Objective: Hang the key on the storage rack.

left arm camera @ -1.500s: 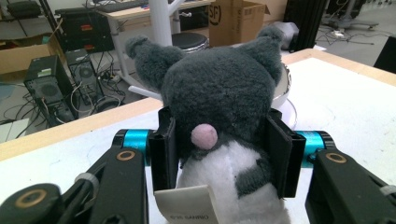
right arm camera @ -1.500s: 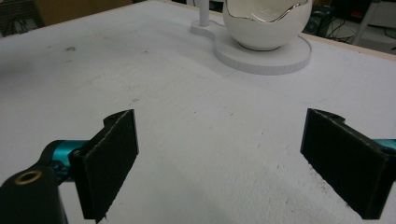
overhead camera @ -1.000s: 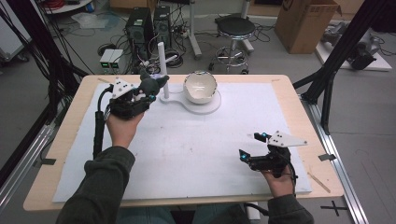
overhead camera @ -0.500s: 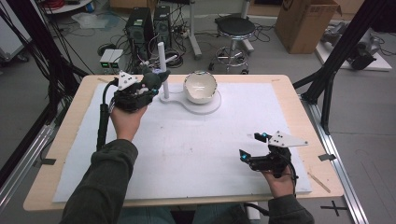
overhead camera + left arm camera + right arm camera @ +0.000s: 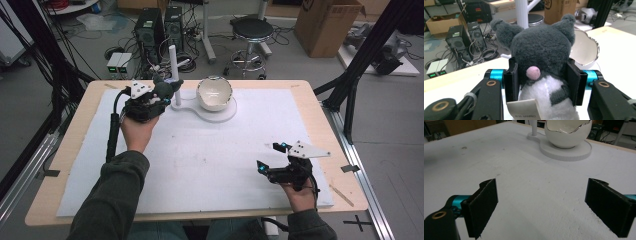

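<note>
A grey and white plush toy (image 5: pixel 541 62) with a pink nose and pointed ears sits squeezed between the two black jaws of my left gripper (image 5: pixel 542 82). In the high view the plush toy (image 5: pixel 165 89) is held above the table's far left, close to a white post (image 5: pixel 173 75). The white egg-shaped bowl (image 5: pixel 214 93) with a jagged rim rests on a flat white stand (image 5: pixel 226 114) just right of the post. My right gripper (image 5: pixel 270 157) stands open low over the table's near right, and between its jaws lies bare white sheet (image 5: pixel 541 195).
The white sheet (image 5: pixel 210 150) covers most of the wooden table (image 5: pixel 75 125). Beyond the far edge are computer towers (image 5: pixel 157 25), a stool (image 5: pixel 252 30) and a cardboard box (image 5: pixel 327 22). Black frame legs (image 5: pixel 357 65) stand at the table's right side.
My left gripper has carried the plush toy rightward and farther from the person, closer to the white post. The right gripper has stayed where it was.
</note>
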### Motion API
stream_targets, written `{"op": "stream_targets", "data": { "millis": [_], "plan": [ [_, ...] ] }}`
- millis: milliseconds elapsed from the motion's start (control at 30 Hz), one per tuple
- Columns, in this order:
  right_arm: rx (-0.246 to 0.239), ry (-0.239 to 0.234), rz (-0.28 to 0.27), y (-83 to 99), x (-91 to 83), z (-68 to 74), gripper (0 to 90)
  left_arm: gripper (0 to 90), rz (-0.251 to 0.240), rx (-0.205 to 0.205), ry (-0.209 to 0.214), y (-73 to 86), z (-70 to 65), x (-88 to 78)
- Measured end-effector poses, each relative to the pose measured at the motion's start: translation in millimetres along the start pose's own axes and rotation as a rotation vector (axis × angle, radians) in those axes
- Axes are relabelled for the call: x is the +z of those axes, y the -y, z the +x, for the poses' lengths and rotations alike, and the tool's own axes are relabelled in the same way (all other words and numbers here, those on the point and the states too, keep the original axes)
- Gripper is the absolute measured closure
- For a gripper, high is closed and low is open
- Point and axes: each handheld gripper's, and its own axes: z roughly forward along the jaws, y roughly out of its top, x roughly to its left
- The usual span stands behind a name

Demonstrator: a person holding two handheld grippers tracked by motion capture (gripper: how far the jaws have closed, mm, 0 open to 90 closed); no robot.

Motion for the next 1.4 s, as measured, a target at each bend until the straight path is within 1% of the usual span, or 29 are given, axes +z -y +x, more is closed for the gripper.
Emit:
{"op": "stream_targets", "data": {
  "millis": [67,267,367,433,600,733,800,833,900,967,1033,1133,1400],
  "plan": [
    [0.006,0.001,0.000,0.1,-0.1,0.1,10.5,52.3,0.008,0.002,0.001,1.1,-0.6,1.1],
    [0.002,0.003,-0.002,0.1,-0.5,-0.7,10.5,52.3,0.012,0.011,0.003,2.3,-2.7,3.3],
    [0.010,0.002,-0.002,0.1,-1.1,-0.7,10.5,52.3,0.016,0.018,-0.001,2.6,-3.3,3.5],
    [0.005,0.003,-0.005,0.2,-1.1,-1.2,10.6,52.3,0.017,0.021,-0.006,2.8,-3.7,3.7],
    [0.006,0.003,-0.007,0.3,-1.2,-1.5,10.5,52.3,0.021,0.039,0.000,3.4,-5.5,4.5],
    [0.006,0.003,-0.007,0.3,-1.2,-1.6,10.5,52.3,0.006,0.041,0.005,2.5,-7.2,3.6],
    [0.006,0.002,-0.007,0.4,-1.1,-1.8,10.5,52.3,-0.003,0.039,0.015,1.8,-7.4,2.6],
    [0.006,0.003,-0.007,0.5,-1.0,-1.9,10.5,52.3,-0.003,0.043,0.010,1.8,-7.5,2.7],
    [0.012,-0.002,-0.003,0.4,-0.8,-1.6,10.5,52.3,0.007,0.040,0.009,2.4,-6.4,3.3],
    [0.009,-0.001,-0.005,0.2,-0.7,-1.3,10.6,52.3,0.019,0.048,0.011,3.1,-6.2,4.0],
    [0.009,0.001,-0.007,0.2,-1.0,-1.5,10.5,52.2,0.021,0.048,0.006,3.8,-7.3,5.3],
    [0.015,0.000,-0.005,0.5,-1.2,-1.8,10.5,52.2,0.028,0.058,0.011,4.4,-8.1,6.7],
    [0.017,-0.004,-0.007,0.4,-1.3,-2.0,10.6,52.2,0.032,0.064,0.020,5.7,-11.4,9.4]
  ]
}}
